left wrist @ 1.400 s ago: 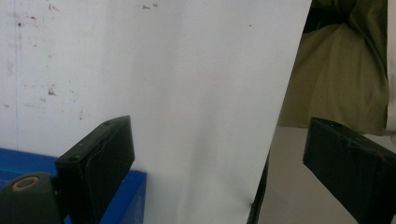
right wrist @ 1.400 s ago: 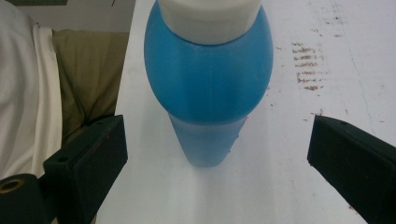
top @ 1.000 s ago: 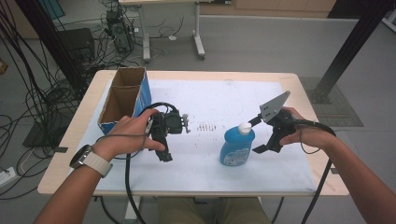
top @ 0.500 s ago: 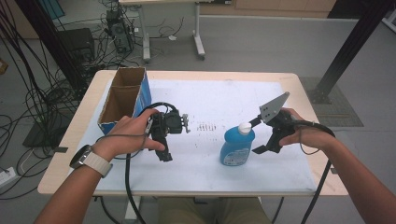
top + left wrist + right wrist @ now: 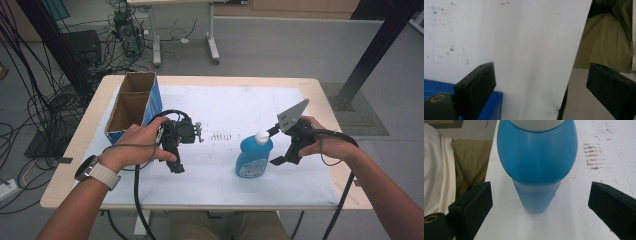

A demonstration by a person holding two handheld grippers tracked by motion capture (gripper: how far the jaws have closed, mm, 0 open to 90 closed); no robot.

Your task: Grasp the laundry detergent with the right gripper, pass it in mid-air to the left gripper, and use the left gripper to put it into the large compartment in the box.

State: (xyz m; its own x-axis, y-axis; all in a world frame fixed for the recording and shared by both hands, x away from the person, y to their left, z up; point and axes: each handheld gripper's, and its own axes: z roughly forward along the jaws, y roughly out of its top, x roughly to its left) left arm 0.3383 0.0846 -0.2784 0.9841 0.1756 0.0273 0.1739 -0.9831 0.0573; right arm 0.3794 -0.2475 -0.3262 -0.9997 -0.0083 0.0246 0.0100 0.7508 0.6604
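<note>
A blue bottle (image 5: 254,156) with a white cap stands upright on the white mat, right of centre. My right gripper (image 5: 274,146) reaches it from the right. In the right gripper view the bottle (image 5: 536,157) sits between the two black jaws of that gripper (image 5: 540,195), which stand wide apart and do not touch it. My left gripper (image 5: 174,159) is held low over the mat left of centre, its jaws pointing toward the near table edge. In the left gripper view this gripper (image 5: 541,75) is open with nothing between its jaws, above the white mat (image 5: 524,45).
An open cardboard box (image 5: 131,107) with blue sides stands at the table's left, just behind my left hand. The white mat (image 5: 260,100) covers most of the wooden table (image 5: 75,160). Cables trail from both grippers over the near edge. Desks and wiring stand on the floor beyond.
</note>
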